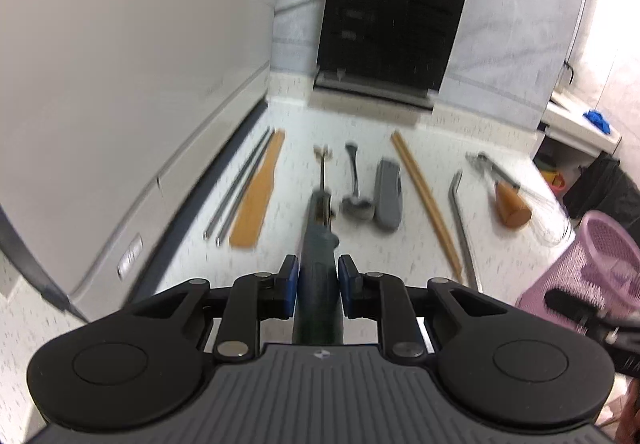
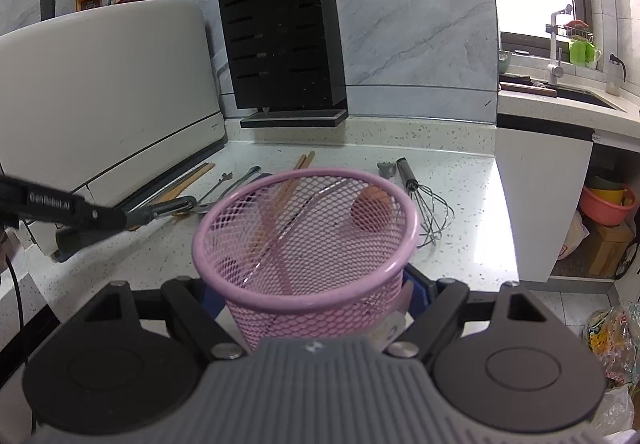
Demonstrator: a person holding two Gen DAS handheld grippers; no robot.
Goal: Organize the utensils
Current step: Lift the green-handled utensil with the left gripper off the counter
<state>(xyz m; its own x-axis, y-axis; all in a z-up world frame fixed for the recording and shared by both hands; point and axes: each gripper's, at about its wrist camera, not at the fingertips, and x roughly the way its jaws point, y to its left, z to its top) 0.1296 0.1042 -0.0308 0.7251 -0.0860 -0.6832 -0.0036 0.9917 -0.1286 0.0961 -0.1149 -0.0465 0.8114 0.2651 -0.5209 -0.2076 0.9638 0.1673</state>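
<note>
Your left gripper (image 1: 318,286) is pinching the grey-handled peeler (image 1: 319,240) by its handle, long axis running straight out along the fingers, head just above the counter (image 1: 424,147). Right gripper (image 2: 316,298) clamps the pink mesh basket (image 2: 306,244), mouth up, off to your right: peeler goes rightward, then handle-down

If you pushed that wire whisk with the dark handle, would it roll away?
Probably a little. The wire whisk lies on its side on the speckled countertop, and its handle looks round, so it could roll. Its bulging wire loops would likely make it curve, not run straight. The thin wires look springy and light.
</note>
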